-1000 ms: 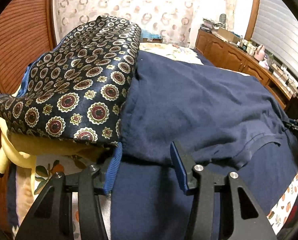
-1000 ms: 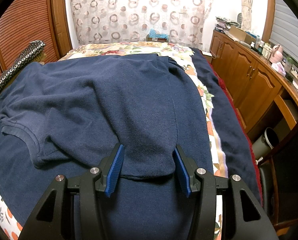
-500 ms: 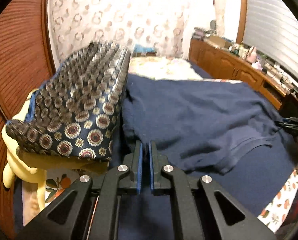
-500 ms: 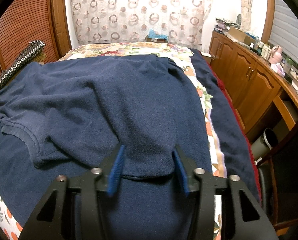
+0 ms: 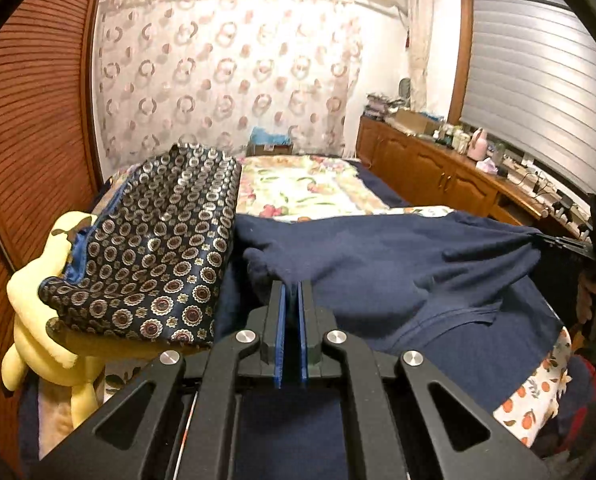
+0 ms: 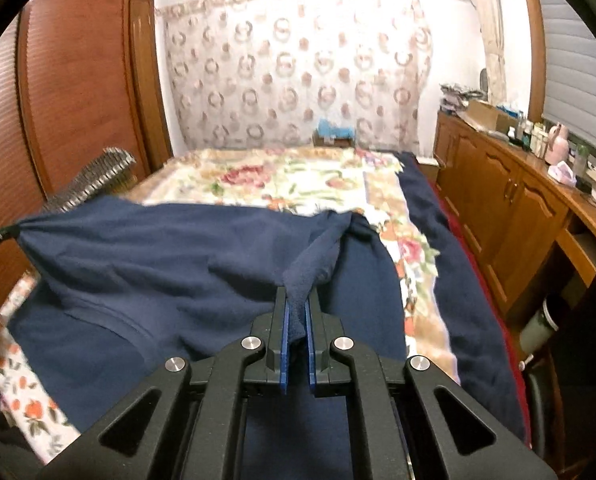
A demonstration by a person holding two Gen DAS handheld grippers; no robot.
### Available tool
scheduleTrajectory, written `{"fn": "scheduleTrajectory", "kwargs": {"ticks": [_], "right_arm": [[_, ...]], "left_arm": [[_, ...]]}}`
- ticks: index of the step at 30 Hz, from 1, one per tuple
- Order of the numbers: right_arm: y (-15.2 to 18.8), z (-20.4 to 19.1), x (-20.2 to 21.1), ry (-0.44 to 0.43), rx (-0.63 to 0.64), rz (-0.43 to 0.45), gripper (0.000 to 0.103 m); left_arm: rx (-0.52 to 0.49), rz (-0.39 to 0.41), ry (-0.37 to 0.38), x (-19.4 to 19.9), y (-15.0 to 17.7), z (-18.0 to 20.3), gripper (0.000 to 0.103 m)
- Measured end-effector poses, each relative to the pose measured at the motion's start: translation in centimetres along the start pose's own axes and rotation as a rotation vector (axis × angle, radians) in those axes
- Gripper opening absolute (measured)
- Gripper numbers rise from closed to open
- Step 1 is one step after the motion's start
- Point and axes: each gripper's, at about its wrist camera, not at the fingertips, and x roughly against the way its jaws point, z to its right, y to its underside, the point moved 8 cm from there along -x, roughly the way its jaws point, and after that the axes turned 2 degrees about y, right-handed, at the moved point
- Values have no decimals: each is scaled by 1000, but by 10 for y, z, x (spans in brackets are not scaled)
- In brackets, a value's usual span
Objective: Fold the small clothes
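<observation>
Both tools are pinching the navy shirt [image 6: 170, 264] lying across the bed [image 6: 282, 184], the left gripper [image 5: 291, 292] and right gripper [image 6: 296, 300] each clamping a near edge at 6 o'clock, so the person is best lifting both evenly toward 12 o'clock, keeping the cloth taut.

Lots of navy in this room
Navy shirt [image 5: 397, 264] on a floral bedspread [image 6: 282, 184], navy pillow [image 5: 154, 248] with medallion print, yellow plush [image 5: 30, 320], ring-patterned curtain [image 6: 298, 76], blue-padded black tongs [image 6: 296, 300].
</observation>
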Motion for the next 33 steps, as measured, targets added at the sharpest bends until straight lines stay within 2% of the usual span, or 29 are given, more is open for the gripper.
{"fn": "scheduleTrajectory", "kwargs": {"ticks": [4, 8, 11, 18, 25, 33], "right_arm": [[2, 5, 31, -21, -15, 38, 6], [19, 13, 60, -40, -14, 47, 6], [30, 14, 76, -38, 12, 43, 6], [74, 23, 40, 1, 31, -114, 6], [84, 17, 16, 40, 68, -155, 6], [69, 6, 29, 44, 66, -93, 37]], "left_arm": [[-7, 30, 7, 21, 3, 0, 7], [-6, 38, 4, 39, 8, -5, 7], [-5, -4, -16, 41, 28, -11, 7], [39, -133, -44, 16, 83, -25, 7], [43, -152, -60, 15, 96, -22, 7], [45, -146, -71, 19, 97, -19, 7]]}}
